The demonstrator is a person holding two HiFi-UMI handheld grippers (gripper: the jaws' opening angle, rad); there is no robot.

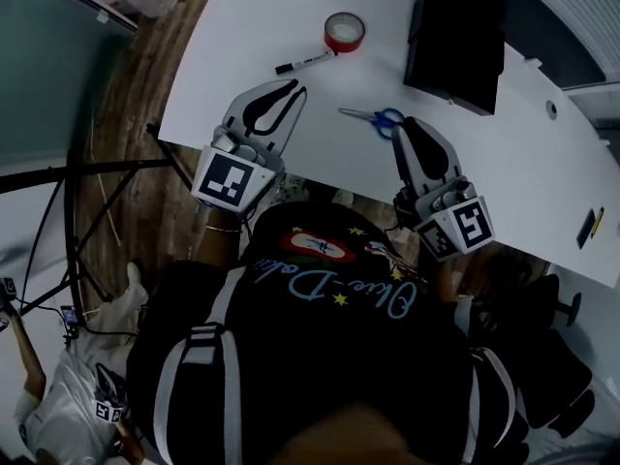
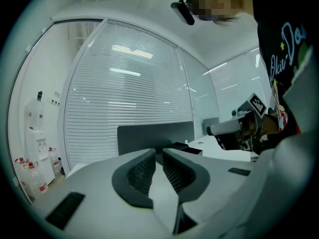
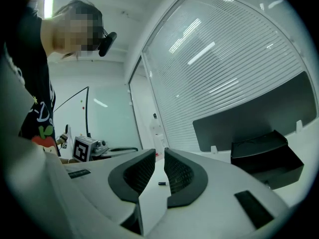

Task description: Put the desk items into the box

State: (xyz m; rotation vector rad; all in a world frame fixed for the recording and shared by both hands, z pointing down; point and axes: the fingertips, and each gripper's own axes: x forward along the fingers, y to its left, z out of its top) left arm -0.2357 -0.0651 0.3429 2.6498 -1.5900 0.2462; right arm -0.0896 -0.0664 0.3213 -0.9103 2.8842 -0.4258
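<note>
the left gripper (image 1: 289, 93) hovers over the near-left part of the white desk (image 1: 252, 17), its jaws parted by a narrow gap with nothing between them; its own view (image 2: 158, 151) shows only bare desk top through that slot. the right gripper (image 1: 409, 126) sits over the near edge of the desk, well apart from the left one, and its jaws (image 3: 159, 152) also stand a slit apart and hold nothing. the black box (image 1: 455, 42) stands at the far right of the desk, beyond the right gripper. the desk items all lie outside it: a red tape roll (image 1: 344, 32) far back, a black marker (image 1: 303, 63) just in front of the roll and beyond the left gripper's tips, and blue-handled scissors (image 1: 373, 117) between the two grippers, just beside the right one's tips.
</note>
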